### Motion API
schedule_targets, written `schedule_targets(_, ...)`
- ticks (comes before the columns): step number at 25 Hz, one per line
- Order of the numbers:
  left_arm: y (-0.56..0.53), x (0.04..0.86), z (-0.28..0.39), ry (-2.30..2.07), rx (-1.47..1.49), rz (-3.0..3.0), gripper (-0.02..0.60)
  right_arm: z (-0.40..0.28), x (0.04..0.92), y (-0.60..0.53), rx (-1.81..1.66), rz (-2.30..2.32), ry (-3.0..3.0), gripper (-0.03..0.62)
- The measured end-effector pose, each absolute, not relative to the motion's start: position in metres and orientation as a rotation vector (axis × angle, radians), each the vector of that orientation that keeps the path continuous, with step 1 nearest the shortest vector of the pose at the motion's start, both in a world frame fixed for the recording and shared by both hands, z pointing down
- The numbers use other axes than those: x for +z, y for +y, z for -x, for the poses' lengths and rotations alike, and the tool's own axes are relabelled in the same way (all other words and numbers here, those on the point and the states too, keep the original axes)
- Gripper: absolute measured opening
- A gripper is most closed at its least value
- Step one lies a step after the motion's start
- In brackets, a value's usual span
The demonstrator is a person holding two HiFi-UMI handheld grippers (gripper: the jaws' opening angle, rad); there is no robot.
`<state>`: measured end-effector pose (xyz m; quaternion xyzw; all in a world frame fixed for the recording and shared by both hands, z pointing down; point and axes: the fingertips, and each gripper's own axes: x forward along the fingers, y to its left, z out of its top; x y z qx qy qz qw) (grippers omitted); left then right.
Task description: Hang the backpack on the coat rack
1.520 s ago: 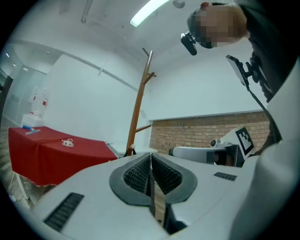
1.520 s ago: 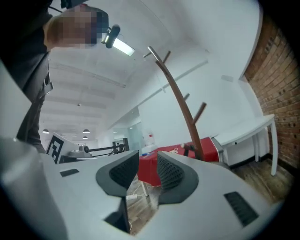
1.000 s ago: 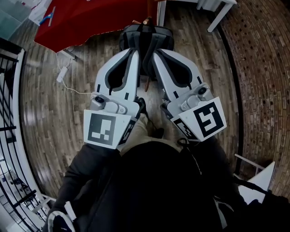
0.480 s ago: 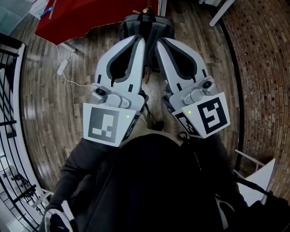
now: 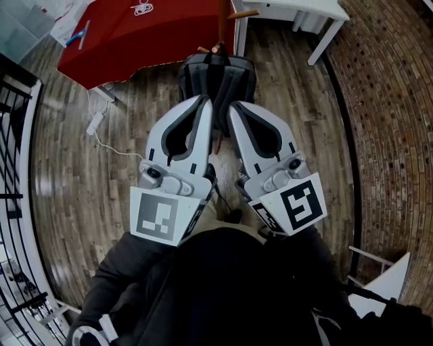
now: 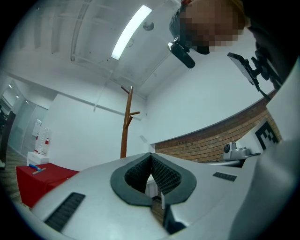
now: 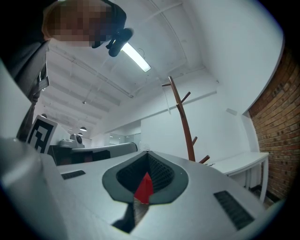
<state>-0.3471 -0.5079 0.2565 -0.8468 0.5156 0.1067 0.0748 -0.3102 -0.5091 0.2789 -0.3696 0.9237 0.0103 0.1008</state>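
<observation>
Dark sleeves point(image 5: 125, 267); white left gripper point(image 5: 205, 101) and right gripper point(image 5: 233, 108) bear black-and-white marker cubes point(image 5: 162, 216).

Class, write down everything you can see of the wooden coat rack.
The coat rack is a slim, reddish-brown wooden pole, slightly bowed, upright before a white wall between a red-covered table and a white table. Short pegs angle upward from it at several heights. From above, a dark backpack sits against its lower pegs; whether it hangs there cannot be told.
</observation>
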Motion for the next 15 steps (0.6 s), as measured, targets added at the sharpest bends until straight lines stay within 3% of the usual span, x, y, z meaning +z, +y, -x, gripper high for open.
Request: schedule_targets(15,-0.507,0.241,0.350,1.526,0.346,2.490,0.009,0.317,0.262,-0.508,0.105,1.027,2.723,0.006)
